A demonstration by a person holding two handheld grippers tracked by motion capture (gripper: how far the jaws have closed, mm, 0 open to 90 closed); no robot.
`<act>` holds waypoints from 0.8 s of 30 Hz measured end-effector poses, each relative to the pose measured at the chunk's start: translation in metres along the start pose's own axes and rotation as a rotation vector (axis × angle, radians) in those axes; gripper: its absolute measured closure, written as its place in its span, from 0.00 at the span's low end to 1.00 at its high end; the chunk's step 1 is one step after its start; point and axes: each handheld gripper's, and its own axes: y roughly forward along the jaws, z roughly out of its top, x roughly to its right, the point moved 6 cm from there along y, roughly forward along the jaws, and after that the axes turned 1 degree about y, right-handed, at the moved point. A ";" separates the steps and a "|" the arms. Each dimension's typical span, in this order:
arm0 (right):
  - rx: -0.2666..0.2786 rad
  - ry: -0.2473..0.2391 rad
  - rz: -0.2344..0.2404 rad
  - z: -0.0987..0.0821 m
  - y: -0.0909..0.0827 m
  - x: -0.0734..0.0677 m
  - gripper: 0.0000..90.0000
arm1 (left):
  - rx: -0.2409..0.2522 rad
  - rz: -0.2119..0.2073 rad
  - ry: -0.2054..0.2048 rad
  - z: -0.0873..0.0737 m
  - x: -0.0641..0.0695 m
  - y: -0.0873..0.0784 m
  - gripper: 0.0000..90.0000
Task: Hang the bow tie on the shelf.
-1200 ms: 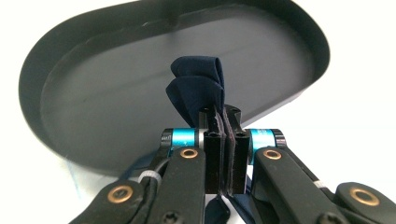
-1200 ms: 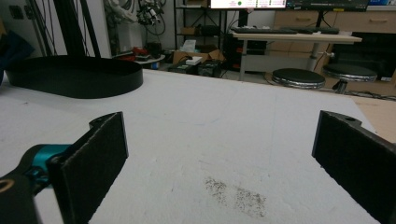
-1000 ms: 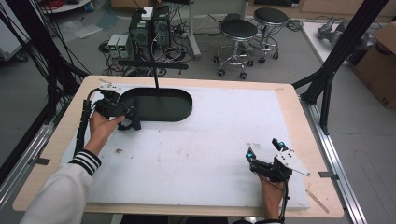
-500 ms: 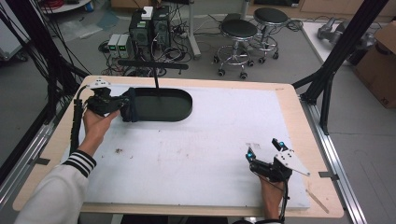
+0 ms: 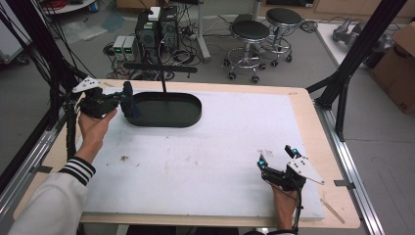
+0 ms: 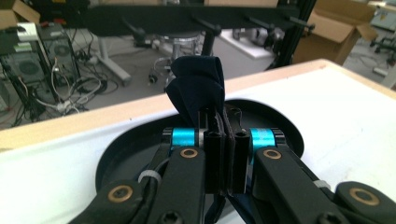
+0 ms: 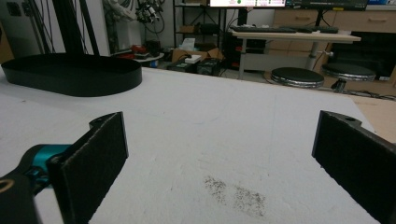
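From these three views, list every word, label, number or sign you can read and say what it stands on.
No text can be read.
The monitor at the top of the right gripper view shows coloured marks, too small to read.
The cardboard box at the right of the high view shows no legible print.
The black tray carries no label.

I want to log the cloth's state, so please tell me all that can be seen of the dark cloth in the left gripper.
The cloth is dark navy, soft fabric, crumpled into folds. The left gripper is shut on it: the black jaws pinch its lower part, and the rest stands up above them. It is held at the left end of the black oval tray, above the rim. In the high view it shows as a small dark bunch. Its full size and shape cannot be told.
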 end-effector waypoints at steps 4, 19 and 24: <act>-0.002 -0.005 -0.002 0.000 0.000 0.000 0.03 | 0.012 0.000 -0.011 0.003 -0.002 -0.001 0.98; -0.002 -0.003 -0.001 0.000 0.000 0.000 0.03 | 0.053 0.010 0.016 0.037 -0.002 0.001 0.98; -0.003 -0.001 0.002 0.000 0.000 0.000 0.03 | 0.067 0.017 0.010 0.047 -0.006 0.001 0.98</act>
